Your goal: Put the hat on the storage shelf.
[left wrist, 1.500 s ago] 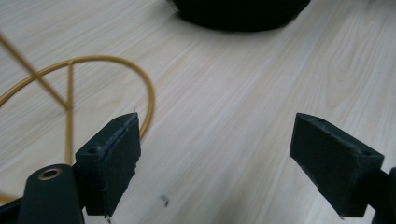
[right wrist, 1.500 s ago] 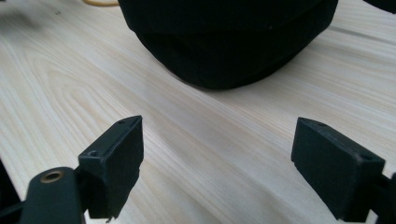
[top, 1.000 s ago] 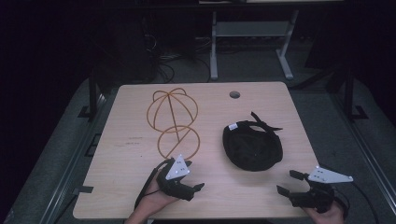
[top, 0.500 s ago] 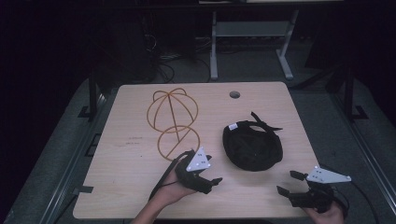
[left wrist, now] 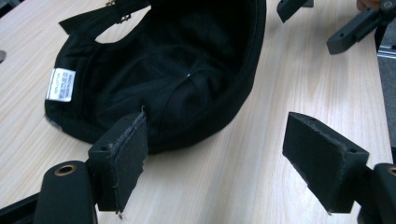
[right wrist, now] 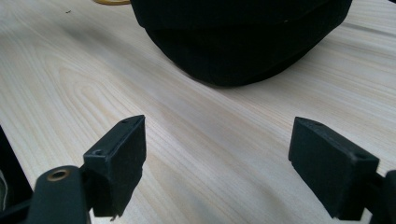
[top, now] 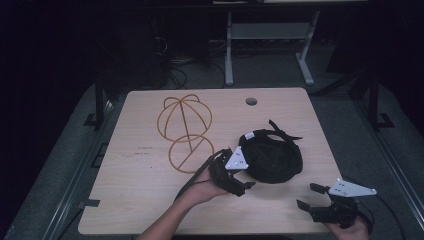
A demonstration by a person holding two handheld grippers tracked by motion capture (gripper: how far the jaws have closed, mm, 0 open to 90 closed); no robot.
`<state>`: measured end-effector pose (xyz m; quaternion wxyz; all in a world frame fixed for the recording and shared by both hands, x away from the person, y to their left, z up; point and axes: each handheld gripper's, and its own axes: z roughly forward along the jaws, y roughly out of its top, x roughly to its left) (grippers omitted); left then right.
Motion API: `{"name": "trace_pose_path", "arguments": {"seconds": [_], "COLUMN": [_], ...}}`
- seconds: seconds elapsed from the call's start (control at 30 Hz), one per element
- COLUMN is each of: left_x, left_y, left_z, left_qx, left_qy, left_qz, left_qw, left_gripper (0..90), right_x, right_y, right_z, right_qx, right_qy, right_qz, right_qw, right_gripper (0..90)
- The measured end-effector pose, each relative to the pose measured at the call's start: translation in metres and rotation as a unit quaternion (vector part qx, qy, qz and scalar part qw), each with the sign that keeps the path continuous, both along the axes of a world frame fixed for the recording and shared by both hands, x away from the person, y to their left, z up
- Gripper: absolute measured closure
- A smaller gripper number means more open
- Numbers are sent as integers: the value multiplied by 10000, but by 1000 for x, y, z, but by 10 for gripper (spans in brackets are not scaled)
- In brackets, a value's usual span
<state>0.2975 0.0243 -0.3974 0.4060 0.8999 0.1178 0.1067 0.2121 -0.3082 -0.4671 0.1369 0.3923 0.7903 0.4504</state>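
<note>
A black cap (top: 274, 156) lies upside down right of the table's middle, its inside and a white label (left wrist: 60, 84) facing up. My left gripper (top: 243, 172) is open at the cap's near-left rim. In the left gripper view (left wrist: 224, 161) its left pad (left wrist: 123, 154) stands just in front of the rim and nothing is between the jaws. My right gripper (top: 310, 196) hovers open near the front right edge, a short way from the cap (right wrist: 238, 37), holding nothing (right wrist: 219, 163).
A gold wire hat stand (top: 184, 131) sits left of the cap on the light wood table (top: 140, 190). A round cable hole (top: 251, 101) is at the far edge. Dark floor and a metal frame lie beyond.
My left gripper has moved right and forward, from in front of the wire stand up to the cap's rim. The right gripper and the cap have stayed put.
</note>
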Motion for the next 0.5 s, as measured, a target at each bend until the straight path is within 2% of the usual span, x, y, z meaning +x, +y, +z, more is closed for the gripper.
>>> {"name": "trace_pose_path", "arguments": {"seconds": [0.13,0.23,0.27,0.33,0.5], "left_x": [6,10,11,13,15], "left_y": [-8,-15,-17,-21,-29], "left_z": [1,2,1,0,-4], "left_qx": [-38,133,134,268,374], "left_qy": [250,317,331,326,381], "left_qz": [-123,-353,-358,-452,-483], "left_qw": [9996,9988,9987,9981,9974], "left_gripper": [224,230,231,234,233], "right_x": [0,-1,-1,0,0], "right_y": [1,1,1,1,3], "right_z": [0,0,0,0,0], "right_qx": [-6,-6,-12,-9,-53], "right_qy": [1,6,-1,1,15], "right_qz": [17,20,23,21,61], "right_qw": [10000,10000,10000,10000,10000], "right_gripper": [187,188,188,187,187]}}
